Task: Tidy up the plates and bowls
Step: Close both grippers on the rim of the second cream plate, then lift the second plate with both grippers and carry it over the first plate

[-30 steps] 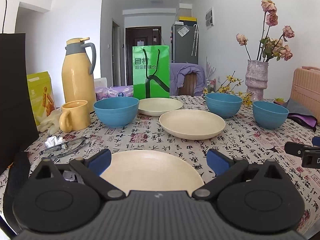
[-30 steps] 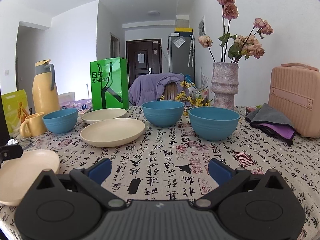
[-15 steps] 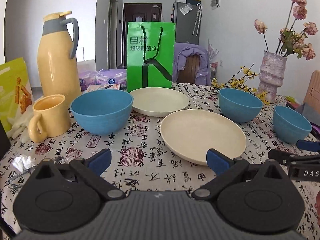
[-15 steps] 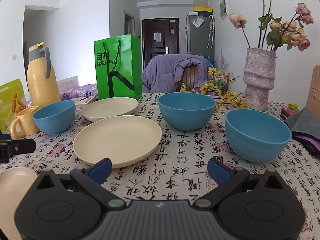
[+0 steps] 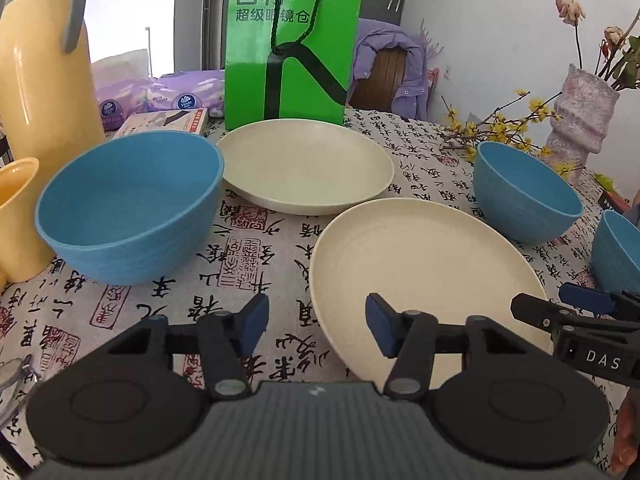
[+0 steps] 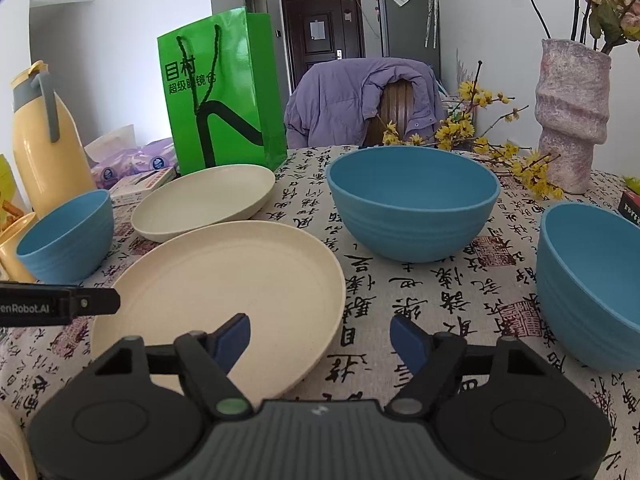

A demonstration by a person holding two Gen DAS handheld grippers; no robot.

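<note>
Nothing was stacked: 2 cream plates and 3 blue bowls sat apart on the patterned tablecloth, so I judged the sorting barely begun. My left gripper had just been closing to a narrow gap, its pads over the near rim of the near plate without pressing it. My right gripper had been closing too, about half open, with only that plate's edge and cloth between its pads. The far plate lay before the green bag; the left bowl, the middle bowl and the right bowl stood separate. The right bowl was cut off by the frame, and a pale sliver at my right view's bottom-left corner I could not identify.
</note>
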